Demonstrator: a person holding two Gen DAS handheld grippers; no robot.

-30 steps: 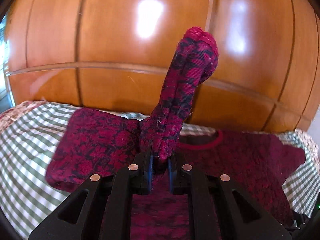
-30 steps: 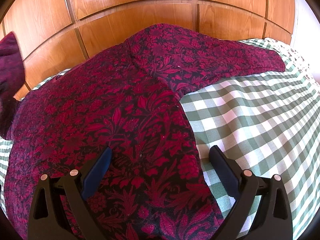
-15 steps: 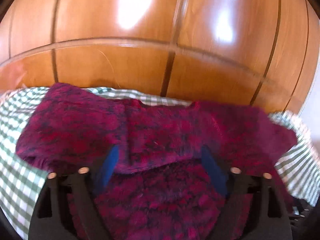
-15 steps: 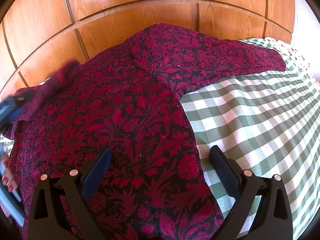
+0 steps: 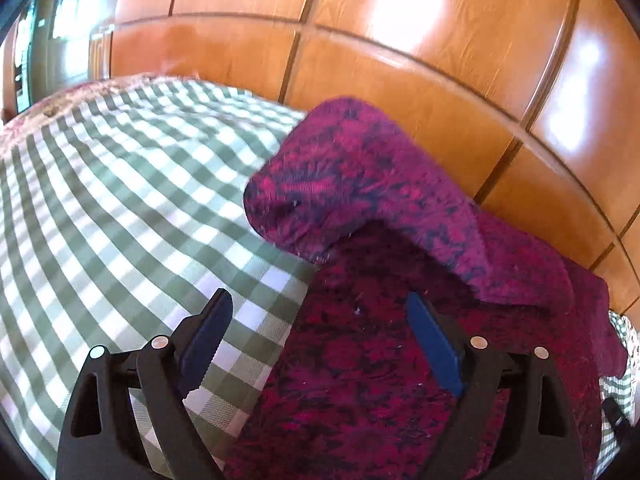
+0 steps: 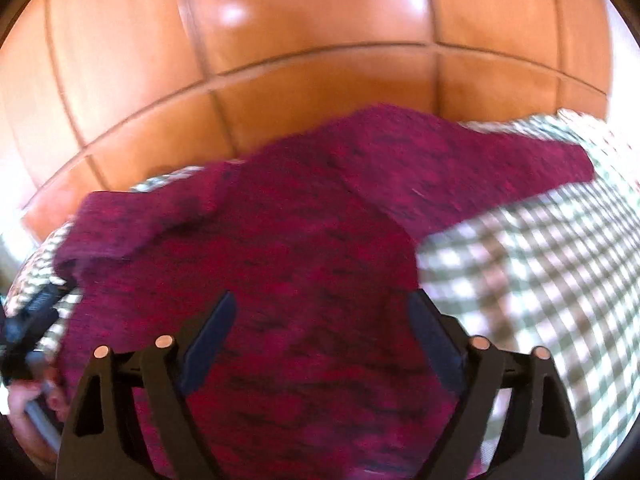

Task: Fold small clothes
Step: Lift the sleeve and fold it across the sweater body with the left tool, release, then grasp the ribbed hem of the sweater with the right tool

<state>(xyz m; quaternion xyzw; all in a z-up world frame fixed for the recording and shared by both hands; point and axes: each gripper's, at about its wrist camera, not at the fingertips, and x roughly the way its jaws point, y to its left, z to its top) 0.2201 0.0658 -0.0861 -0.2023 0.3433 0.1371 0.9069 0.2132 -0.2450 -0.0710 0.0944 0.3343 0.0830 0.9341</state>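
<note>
Soft floppy top [image 5: 360, 380], so I'd pinch the sleeve [image 6: 480, 168] up at 1 o'clock. Left gripper [image 5: 320, 336] apart, empty; right gripper [image 6: 324, 340] just narrowed a bit, nothing clamped.

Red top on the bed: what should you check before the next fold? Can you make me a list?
1. Left sleeve folded over onto the top: ok.
2. Left gripper let go, nothing between its jaws: ok.
3. Right sleeve folded in: not ok, it lies spread out on the checked cloth.
4. Right gripper free of fabric: ok; its jaws have just been closing.
5. Top lying flat: cannot tell, the right view is blurred.
</note>
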